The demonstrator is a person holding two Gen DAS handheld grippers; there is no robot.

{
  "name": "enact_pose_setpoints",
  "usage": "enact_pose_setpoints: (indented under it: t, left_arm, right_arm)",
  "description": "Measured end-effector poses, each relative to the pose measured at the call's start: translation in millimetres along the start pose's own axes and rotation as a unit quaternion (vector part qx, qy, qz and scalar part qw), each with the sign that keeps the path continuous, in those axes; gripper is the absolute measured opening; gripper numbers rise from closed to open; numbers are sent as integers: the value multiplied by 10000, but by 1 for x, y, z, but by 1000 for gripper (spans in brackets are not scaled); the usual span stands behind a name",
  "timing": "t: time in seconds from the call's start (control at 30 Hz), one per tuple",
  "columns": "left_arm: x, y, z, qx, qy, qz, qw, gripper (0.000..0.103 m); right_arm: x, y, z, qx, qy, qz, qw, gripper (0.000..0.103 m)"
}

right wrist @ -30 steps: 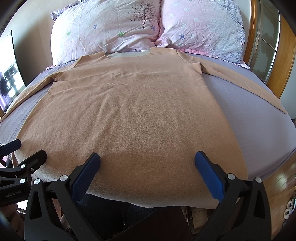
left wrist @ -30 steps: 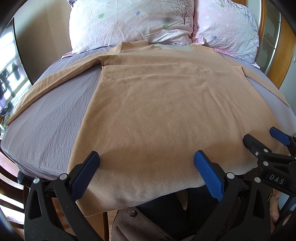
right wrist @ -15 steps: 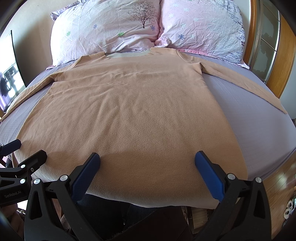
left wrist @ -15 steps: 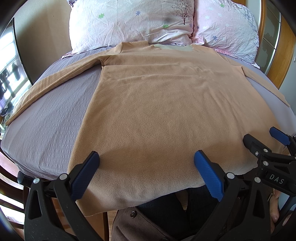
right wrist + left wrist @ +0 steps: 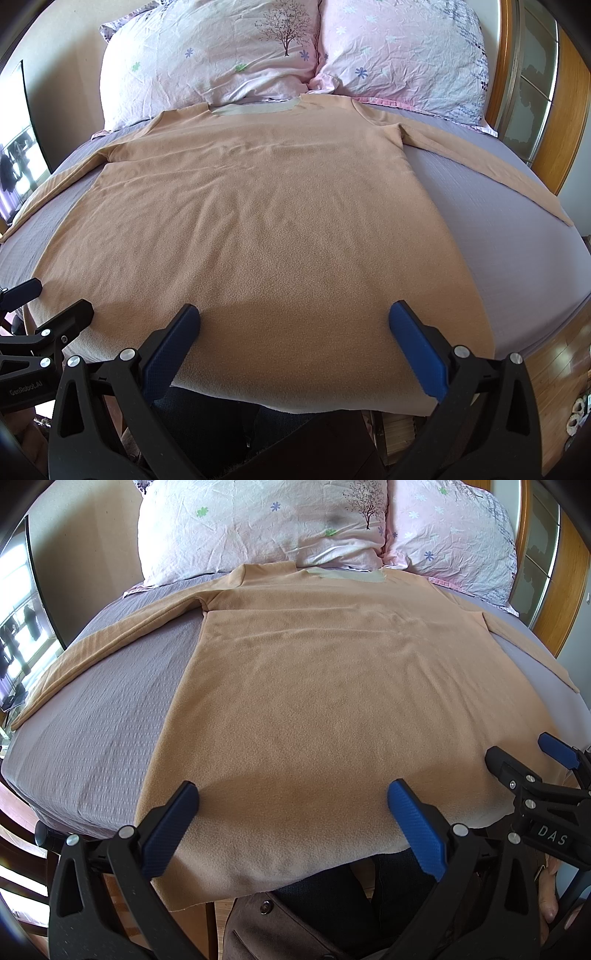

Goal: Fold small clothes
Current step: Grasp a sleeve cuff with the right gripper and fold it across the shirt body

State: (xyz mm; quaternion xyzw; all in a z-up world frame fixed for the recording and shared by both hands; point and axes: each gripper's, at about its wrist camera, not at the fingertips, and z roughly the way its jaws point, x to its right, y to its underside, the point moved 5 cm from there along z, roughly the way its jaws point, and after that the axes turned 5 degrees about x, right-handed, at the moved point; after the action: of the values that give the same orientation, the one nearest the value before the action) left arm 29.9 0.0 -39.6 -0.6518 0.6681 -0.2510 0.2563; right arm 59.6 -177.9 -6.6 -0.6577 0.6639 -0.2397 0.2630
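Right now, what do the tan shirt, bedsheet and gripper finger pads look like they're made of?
Tan shirt: looks like fleece or brushed knit, matte with a fine nubby nap; the collar lining is smoother and grey.
Bedsheet: thin woven fabric, probably cotton or a blend, matte lilac-grey with a fine ribbed, crinkled texture.
Finger pads: blue, seemingly rubber or textured plastic with a fine grid pattern, on black hard-plastic arms.

Bed with grey-lilac textured sheet [image 5: 103, 720] carries flat-spread tan fleece long-sleeved top [image 5: 332, 701], hem overhanging near edge; two crumpled pink floral pillows [image 5: 229, 55] at head.
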Motion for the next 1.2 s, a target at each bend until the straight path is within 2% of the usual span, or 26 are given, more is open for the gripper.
enact_pose_setpoints:
  t: [0.13,0.23,0.3,0.4,0.47,0.5,0.53,0.57,0.6,0.7,0.8,0.87,0.97,1.03,1.07,1.13,1.17,1.2]
  left_arm:
    - [0,0,0,35,-6,-3,10000,101]
    - [1,2,-1,198,-16,19,9998,101]
    - [-1,1,-8,277,32,79,9996,101]
    - [-2,0,-5,178,250,116,9995,101]
    - [-9,-11,0,181,584,-53,9981,101]
    - [-17,-17,-1,243,931,-319,9949,101]
    - [-24,-22,-1,310,1183,-542,9910,101]
    - [-33,-28,-2,419,1404,-797,9860,101]
    - [-42,-33,-3,560,1511,-1010,9817,101]
    - [-72,-51,-6,1039,1472,-1436,9731,101]
    - [-94,-64,-5,1282,1435,-1646,9674,101]
    - [-107,-70,-3,1339,1479,-1782,9635,101]
    - [-126,-78,2,1392,1468,-1990,9589,101]
    - [-138,-80,3,1438,1469,-2102,9558,101]
    - [-145,-80,3,1467,1501,-2167,9534,101]
    - [-160,-82,3,1545,1657,-2376,9446,101]
    - [-169,-83,3,1562,1721,-2491,9402,101]
    - [-178,-83,3,1571,1738,-2625,9361,101]
  right_arm:
    - [-1,-1,0,152,-19,-13,9999,102]
    - [6,-5,4,344,-403,-123,9985,102]
    - [31,-19,4,421,-594,345,9967,102]
    - [110,-50,-3,774,-460,1483,9848,102]
    - [173,-67,-2,887,-289,2292,9689,102]
    - [212,-75,2,934,-181,2750,9567,98]
    - [241,-80,5,953,-67,3042,9478,91]
    - [276,-85,10,905,159,3363,9373,73]
    - [300,-86,14,819,424,3583,9290,62]
    - [371,-81,25,580,1165,4320,8924,60]
    - [409,-63,39,320,1267,5011,8555,55]
    - [418,-54,52,166,1166,5297,8400,52]
    - [426,-56,58,365,1252,5318,8368,49]
    - [432,-57,62,548,1273,5358,8329,42]
    - [437,-57,66,592,1303,5337,8335,28]
    - [445,-61,78,612,1244,5352,8333,8]
    - [446,-65,80,645,1244,5328,8346,6]
    - [445,-71,75,708,1306,5206,8408,6]
